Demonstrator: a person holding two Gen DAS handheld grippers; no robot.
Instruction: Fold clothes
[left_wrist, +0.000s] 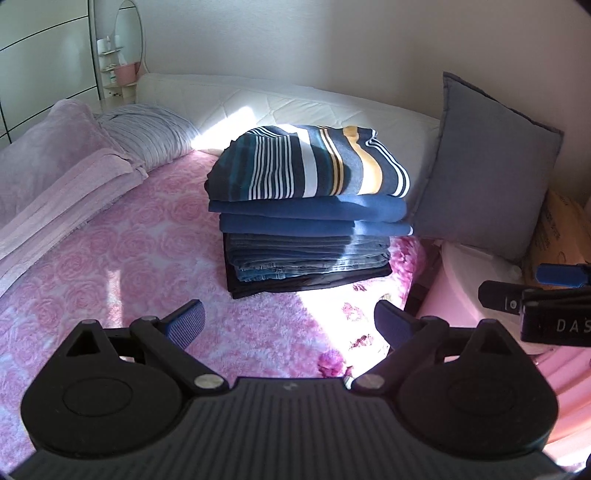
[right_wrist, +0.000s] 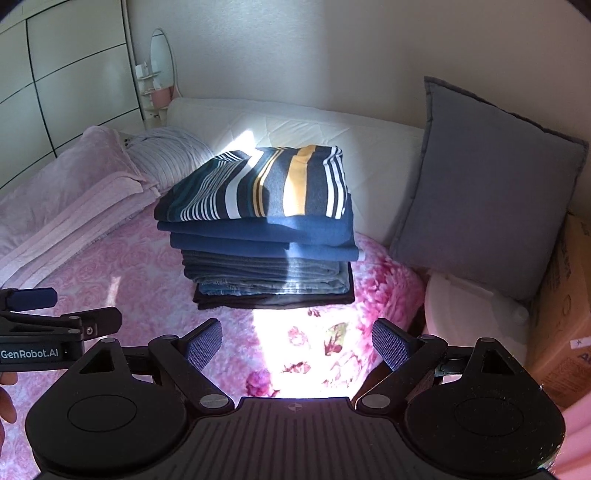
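Observation:
A stack of folded clothes (left_wrist: 310, 214) stands on the pink rose-patterned bedspread (left_wrist: 110, 266). A folded striped shirt (left_wrist: 314, 162) in navy, white and yellow lies on top. Under it are blue garments, jeans and a black piece at the bottom. The same stack (right_wrist: 266, 236) shows in the right wrist view. My left gripper (left_wrist: 291, 321) hangs open in front of the stack, nothing between its fingers. My right gripper (right_wrist: 297, 343) is open too, empty, short of the stack. Each gripper appears at the edge of the other's view.
A grey cushion (left_wrist: 487, 166) leans beside the stack on the right. Folded pink blankets (left_wrist: 62, 177) and a striped pillow (left_wrist: 147, 133) lie at the left. A white mattress pad (left_wrist: 295, 99) is behind. A cardboard box (right_wrist: 565, 314) and a pink-white tub (right_wrist: 476, 314) stand off the bed's right edge.

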